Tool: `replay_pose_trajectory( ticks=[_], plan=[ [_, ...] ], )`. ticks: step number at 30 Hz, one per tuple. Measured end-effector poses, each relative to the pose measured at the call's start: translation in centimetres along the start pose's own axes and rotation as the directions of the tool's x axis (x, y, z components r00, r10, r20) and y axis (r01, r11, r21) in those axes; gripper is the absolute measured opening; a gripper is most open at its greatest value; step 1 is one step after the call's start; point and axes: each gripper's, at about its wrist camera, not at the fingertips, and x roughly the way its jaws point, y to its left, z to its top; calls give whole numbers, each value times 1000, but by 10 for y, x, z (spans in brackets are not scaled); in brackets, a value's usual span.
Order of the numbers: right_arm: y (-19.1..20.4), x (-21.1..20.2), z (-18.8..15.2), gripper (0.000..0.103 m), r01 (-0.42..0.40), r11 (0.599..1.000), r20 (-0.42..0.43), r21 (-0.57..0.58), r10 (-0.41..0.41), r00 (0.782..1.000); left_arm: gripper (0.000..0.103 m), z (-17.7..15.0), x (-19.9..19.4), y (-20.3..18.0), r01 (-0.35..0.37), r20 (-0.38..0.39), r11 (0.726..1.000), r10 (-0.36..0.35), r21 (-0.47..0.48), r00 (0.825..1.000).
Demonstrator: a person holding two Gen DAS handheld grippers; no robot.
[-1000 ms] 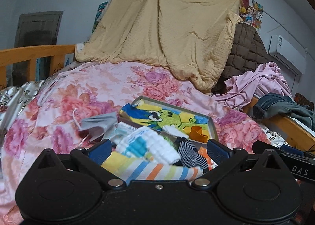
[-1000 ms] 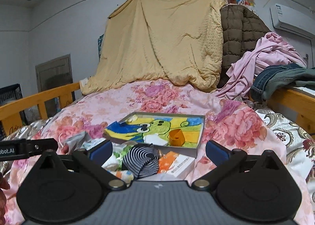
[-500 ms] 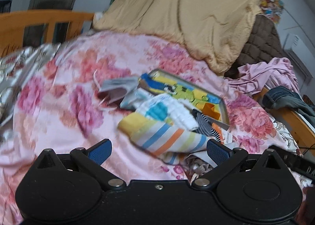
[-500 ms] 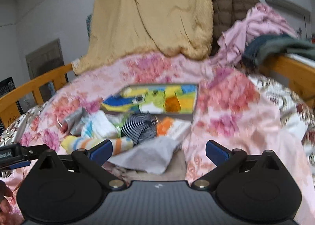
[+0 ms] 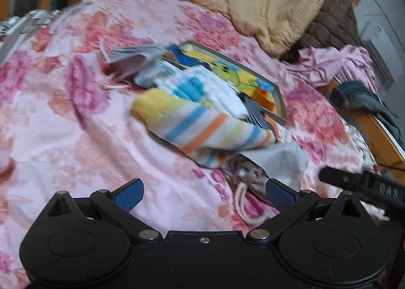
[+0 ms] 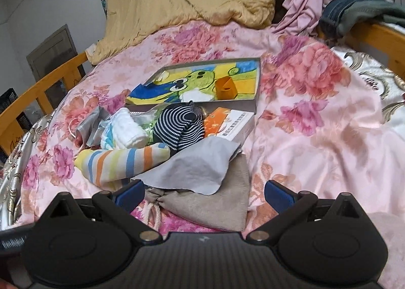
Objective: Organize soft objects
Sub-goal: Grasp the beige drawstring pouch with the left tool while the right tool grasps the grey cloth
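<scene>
both tongs are being tipped down toward the pile since a second ago; left tongs (image 5: 202, 191) and right tongs (image 6: 203, 191) are being held wide apart, empty. soft pile lying at twelve o'clock: grey cloth (image 6: 195, 170) is overlapping the beige pouch (image 6: 215, 204), so both risk being pinched together.

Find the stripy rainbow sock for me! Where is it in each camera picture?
Left wrist view: the striped sock lies mid-frame, slanting down to the right, above the gray cloth.
Right wrist view: the same sock lies left of center, just left of the gray cloth.
Shared landmark: the cartoon picture box sits just beyond the pile in both.
</scene>
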Motion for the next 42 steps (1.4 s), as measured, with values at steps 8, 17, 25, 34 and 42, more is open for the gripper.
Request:
replay_pose_trajectory(
  ticks=[8,17,25,34,42],
  plan=[
    [16,24,16,103,-50,992,-1,-114,50,999,102,1,36,-17,107,-43,992,-104,72,994],
    [23,56,34,103,-80,980,-51,-180,72,996,102,-3,76,-25,290,-93,952,-281,98,955],
    [9,91,46,102,-92,986,-149,-140,71,986,99,-7,104,-34,381,-140,920,-367,92,920],
    [16,102,41,102,-169,972,-198,-161,136,971,95,-7,123,-33,421,-145,907,-415,12,898],
    [19,102,40,91,-111,976,-172,-186,79,982,70,-7,132,-37,409,-111,913,-405,7,907]
  ],
)
